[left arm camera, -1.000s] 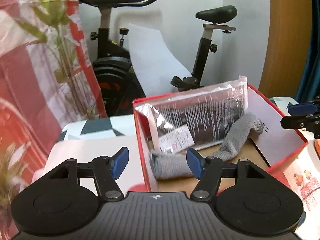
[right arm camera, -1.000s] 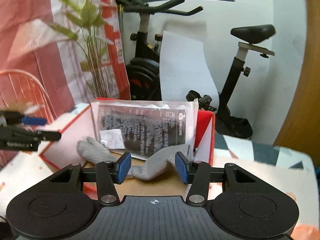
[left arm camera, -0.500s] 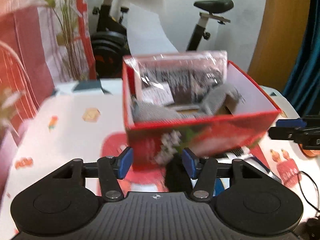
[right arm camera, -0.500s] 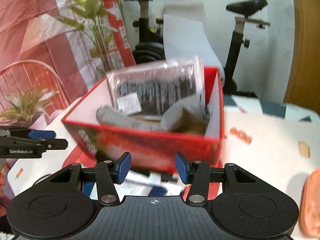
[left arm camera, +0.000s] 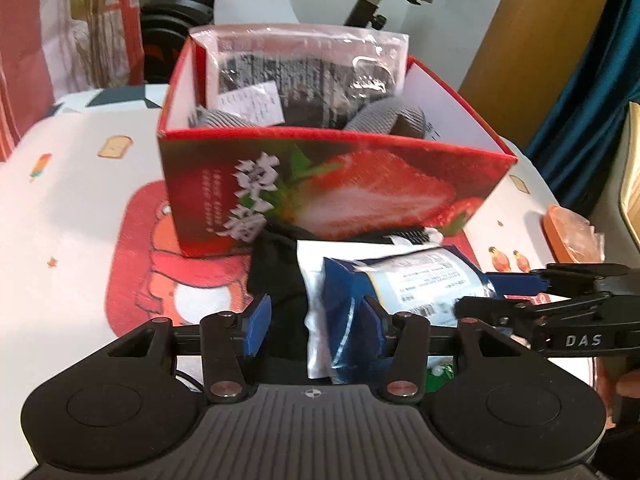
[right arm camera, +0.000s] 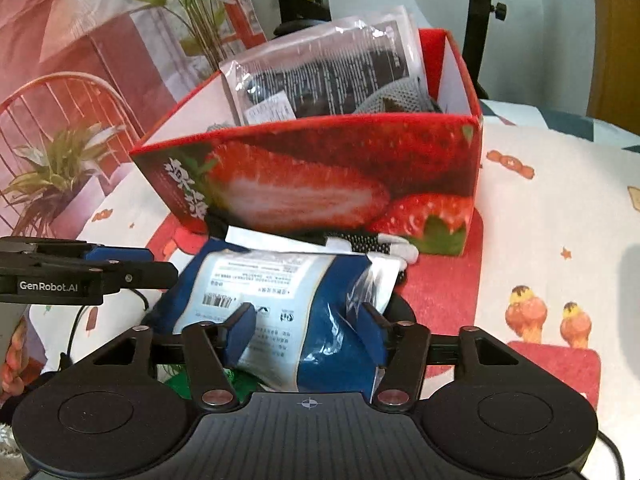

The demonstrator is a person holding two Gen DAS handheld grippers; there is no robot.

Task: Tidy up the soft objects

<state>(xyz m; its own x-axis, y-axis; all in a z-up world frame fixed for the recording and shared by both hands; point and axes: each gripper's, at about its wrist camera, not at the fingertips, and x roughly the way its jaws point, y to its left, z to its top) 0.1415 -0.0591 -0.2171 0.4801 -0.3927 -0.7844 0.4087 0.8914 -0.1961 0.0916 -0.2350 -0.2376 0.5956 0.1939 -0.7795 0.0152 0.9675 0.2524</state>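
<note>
A red strawberry-print box (left arm camera: pixel 332 188) (right arm camera: pixel 320 176) stands on the table. It holds a clear packet (left arm camera: pixel 304 76) (right arm camera: pixel 320 64) with dark contents and a grey knitted sock (left arm camera: pixel 384 116) (right arm camera: pixel 396 96). In front of the box lie a black cloth (left arm camera: pixel 276 272) and a blue-and-white packet (left arm camera: pixel 420 280) (right arm camera: pixel 280 280). My left gripper (left arm camera: pixel 316 326) is open low over the black cloth and the packet's left edge. My right gripper (right arm camera: pixel 307 334) is open, its jaws opening, with the blue packet between them and unpressed. Each gripper shows in the other's view, the right (left arm camera: pixel 520 292) and the left (right arm camera: pixel 120 260).
A striped black-and-white fabric piece (right arm camera: pixel 368 242) pokes out beside the box's base. An orange object (left arm camera: pixel 568 232) sits at the table's right edge. A black cable (right arm camera: pixel 76 328) runs at the near left. An exercise bike (right arm camera: pixel 296 0), a plant (right arm camera: pixel 52 168) and a red chair (right arm camera: pixel 68 92) stand beyond the table.
Both grippers came down from above the box to the table in front of it. The blue packet now lies between the right fingers, which stand wider. The left fingers have narrowed.
</note>
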